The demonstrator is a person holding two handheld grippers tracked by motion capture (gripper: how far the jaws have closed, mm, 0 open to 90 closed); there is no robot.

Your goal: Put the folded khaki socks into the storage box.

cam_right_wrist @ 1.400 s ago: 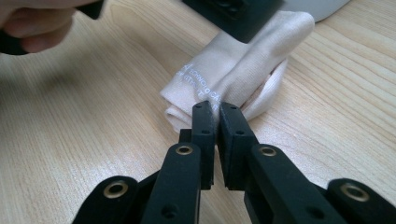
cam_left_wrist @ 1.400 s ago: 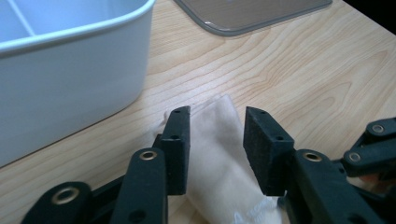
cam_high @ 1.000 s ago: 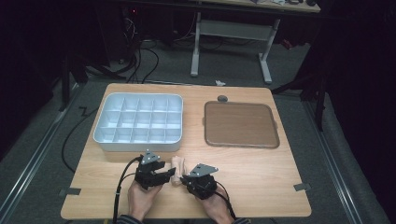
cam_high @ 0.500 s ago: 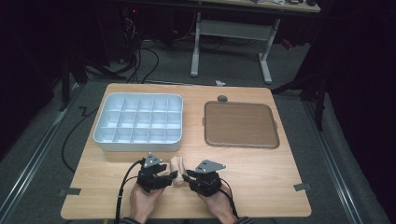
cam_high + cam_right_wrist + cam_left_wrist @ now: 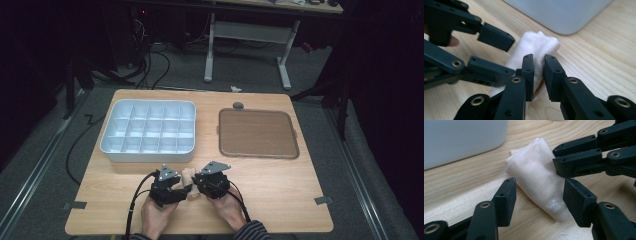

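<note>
Near the table's front edge, the folded white cloth (image 5: pixel 539 182) lies between the wide-set jaws of the left gripper (image 5: pixel 176 189), untouched by the pads. The right gripper (image 5: pixel 538 72), whose jaws have just been closing, is nearly shut and pinches a cloth edge; a fold is judged under way.

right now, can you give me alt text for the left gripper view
A folded white cloth lies on a wooden table between the open jaws of the left gripper. The right gripper reaches in from the right, its jaws nearly together at the cloth's edge. The white tray stands behind, upper left.
</note>
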